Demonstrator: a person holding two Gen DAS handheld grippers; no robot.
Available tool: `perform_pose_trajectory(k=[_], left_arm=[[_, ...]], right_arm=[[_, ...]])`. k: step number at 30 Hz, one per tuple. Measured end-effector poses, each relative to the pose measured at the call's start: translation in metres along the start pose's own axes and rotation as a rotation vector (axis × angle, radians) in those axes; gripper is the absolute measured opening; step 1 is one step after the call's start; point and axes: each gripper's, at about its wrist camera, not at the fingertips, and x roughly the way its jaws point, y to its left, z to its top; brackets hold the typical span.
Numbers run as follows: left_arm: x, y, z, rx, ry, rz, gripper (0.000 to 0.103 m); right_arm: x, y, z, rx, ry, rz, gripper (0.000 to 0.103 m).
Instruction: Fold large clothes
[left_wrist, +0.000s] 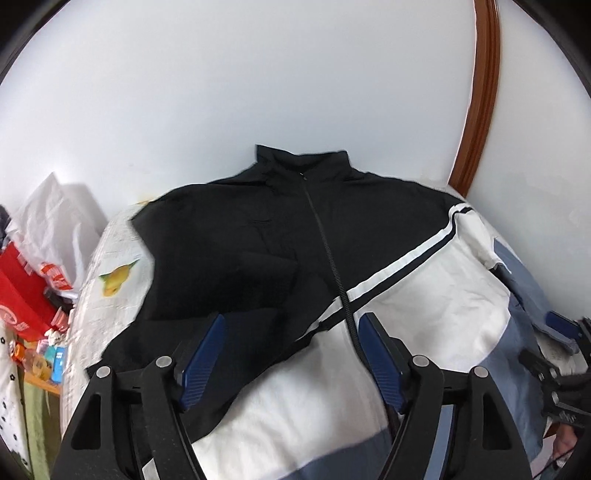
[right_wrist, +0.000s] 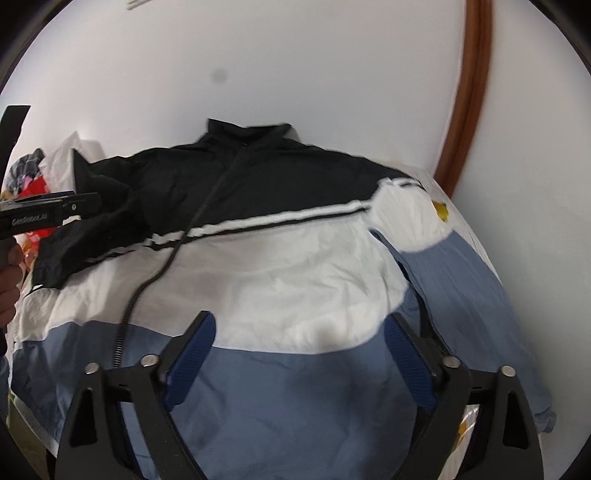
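jacket (left_wrist: 280, 236): black, white and blue, zipped, spread front-up on the worktop (left_wrist: 110, 266), collar at 12 o'clock
left tool (left_wrist: 291, 325): jaws apart, holding nothing
right tool (right_wrist: 299, 325): jaws wide, holding nothing

jacket (left_wrist: 280, 236) lies spread on the table (left_wrist: 110, 258), collar toward the wall (left_wrist: 258, 74).

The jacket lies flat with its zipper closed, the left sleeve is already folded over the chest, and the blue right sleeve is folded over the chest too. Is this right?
Not quite. The jacket lies flat and zipped, and the black left sleeve is folded over the chest, but the blue right sleeve still lies stretched out beside the body, not folded. The right wrist view shows this.
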Motion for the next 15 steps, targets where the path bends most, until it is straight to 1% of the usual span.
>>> perform_pose_trajectory(k=[1, 2, 3, 4, 6, 8, 9, 10, 12, 14, 15], left_arm=[[-0.005, 0.005, -0.003, -0.008, -0.007, 0.004, 0.075], [-0.011, 0.014, -0.007, -0.02, -0.015, 0.01, 0.076], [-0.017, 0.022, -0.012, -0.032, -0.021, 0.016, 0.078], [-0.022, 0.033, -0.017, -0.047, -0.026, 0.024, 0.078], [-0.031, 0.055, -0.03, -0.08, -0.031, 0.049, 0.082], [-0.035, 0.076, -0.045, -0.11, -0.02, 0.073, 0.083], [-0.036, 0.087, -0.053, -0.127, -0.01, 0.083, 0.083], [-0.037, 0.097, -0.061, -0.145, -0.001, 0.093, 0.083], [-0.036, 0.118, -0.08, -0.179, 0.018, 0.115, 0.084], [-0.032, 0.134, -0.096, -0.202, 0.042, 0.125, 0.084], [-0.03, 0.14, -0.102, -0.214, 0.053, 0.125, 0.084]], right_arm=[[-0.001, 0.005, 0.002, -0.011, 0.001, 0.004, 0.074], [-0.001, 0.013, 0.006, -0.026, 0.008, 0.009, 0.07], [-0.001, 0.018, 0.007, -0.035, 0.009, 0.013, 0.063], [-0.001, 0.026, 0.011, -0.05, 0.006, 0.024, 0.058], [0.0, 0.042, 0.019, -0.08, -0.008, 0.052, 0.058], [0.001, 0.062, 0.03, -0.12, -0.031, 0.086, 0.058], [0.002, 0.071, 0.035, -0.137, -0.042, 0.098, 0.059], [0.005, 0.084, 0.043, -0.159, -0.053, 0.121, 0.063], [0.009, 0.104, 0.055, -0.186, -0.066, 0.163, 0.068], [0.015, 0.128, 0.069, -0.221, -0.079, 0.23, 0.07], [0.019, 0.142, 0.077, -0.247, -0.081, 0.259, 0.072]])
